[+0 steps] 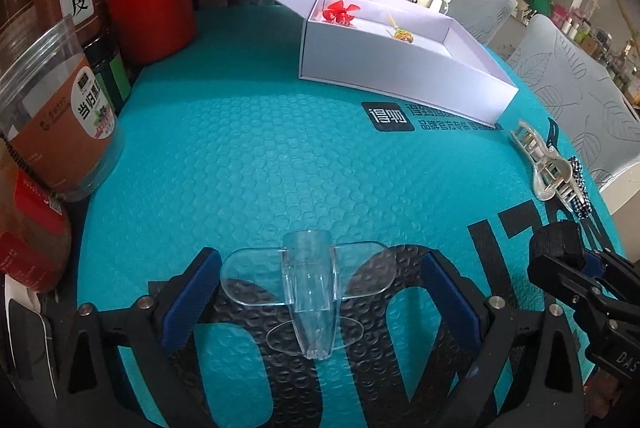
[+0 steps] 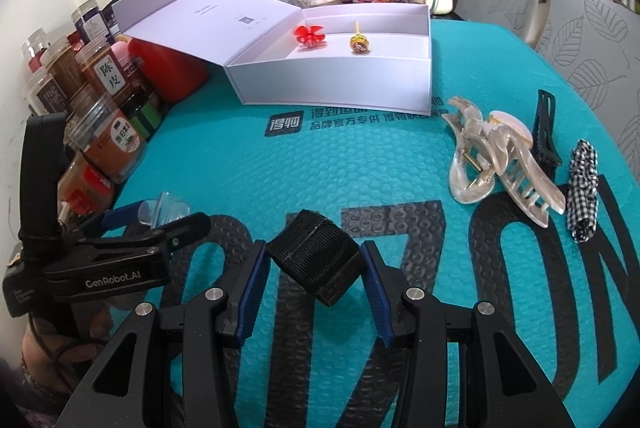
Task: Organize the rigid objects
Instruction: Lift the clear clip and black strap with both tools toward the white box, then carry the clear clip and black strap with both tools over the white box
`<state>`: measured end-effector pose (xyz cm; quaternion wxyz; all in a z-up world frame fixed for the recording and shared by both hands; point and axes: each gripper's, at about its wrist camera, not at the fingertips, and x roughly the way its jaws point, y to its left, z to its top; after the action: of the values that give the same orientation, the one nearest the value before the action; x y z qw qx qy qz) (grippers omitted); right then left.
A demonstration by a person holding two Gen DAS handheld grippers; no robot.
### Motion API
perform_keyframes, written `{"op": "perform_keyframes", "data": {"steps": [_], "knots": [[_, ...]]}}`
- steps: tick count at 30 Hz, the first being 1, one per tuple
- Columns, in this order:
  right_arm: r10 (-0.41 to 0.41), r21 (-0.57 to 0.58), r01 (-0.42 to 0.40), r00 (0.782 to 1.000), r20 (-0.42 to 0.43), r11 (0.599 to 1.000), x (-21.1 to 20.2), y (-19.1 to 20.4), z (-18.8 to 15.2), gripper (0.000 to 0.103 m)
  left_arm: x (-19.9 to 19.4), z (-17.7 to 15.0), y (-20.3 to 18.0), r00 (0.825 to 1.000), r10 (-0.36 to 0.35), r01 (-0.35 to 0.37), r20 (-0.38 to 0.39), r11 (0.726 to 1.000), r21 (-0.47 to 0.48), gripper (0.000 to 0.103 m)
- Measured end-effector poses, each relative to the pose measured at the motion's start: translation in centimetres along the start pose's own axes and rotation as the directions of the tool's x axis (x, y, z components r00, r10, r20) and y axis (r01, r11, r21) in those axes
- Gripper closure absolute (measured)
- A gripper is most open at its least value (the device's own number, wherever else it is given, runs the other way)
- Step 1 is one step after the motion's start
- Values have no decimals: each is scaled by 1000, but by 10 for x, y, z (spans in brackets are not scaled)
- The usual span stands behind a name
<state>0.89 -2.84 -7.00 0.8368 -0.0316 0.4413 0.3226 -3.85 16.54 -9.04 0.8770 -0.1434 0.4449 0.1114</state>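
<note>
Right wrist view: white cardboard box already holds red plastic propeller and small yellow top. Right gripper clamps black ribbed block; left gripper wide open around clear plastic piece, not gripping. Pearly hair claw still on teal mat.

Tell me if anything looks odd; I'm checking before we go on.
Nothing stands out. The box sits open with two toys inside; the claw clip and scrunchie lie loose on the mat, not yet sorted.

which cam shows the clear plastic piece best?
Left wrist: the clear plastic piece sits centred and whole on the mat between the open left gripper fingers. Right wrist catches only a sliver of it, at the frame's left edge.
</note>
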Motion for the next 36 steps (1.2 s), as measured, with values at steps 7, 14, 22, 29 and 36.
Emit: {"op": "perform_keyframes", "data": {"steps": [7, 14, 22, 29, 36], "knots": [[0, 7, 0, 1000, -5, 1000, 2, 0, 0, 57, -4, -3, -5, 999, 23, -25, 30, 998, 53, 25], [0, 3, 0, 1000, 8, 1000, -2, 1, 1, 57, -16, 1, -9, 999, -3, 0, 41, 998, 58, 25], [25, -28, -24, 999, 27, 999, -10, 5, 7, 57, -39, 18, -20, 994, -21, 11, 108, 996, 92, 25], [52, -64, -48, 997, 62, 997, -23, 12, 21, 57, -60, 34, -34, 985, -50, 30, 167, 992, 121, 25], [75, -85, -67, 993, 93, 994, -36, 13, 37, 57, -80, 57, -47, 971, -71, 37, 229, 988, 149, 25]]}}
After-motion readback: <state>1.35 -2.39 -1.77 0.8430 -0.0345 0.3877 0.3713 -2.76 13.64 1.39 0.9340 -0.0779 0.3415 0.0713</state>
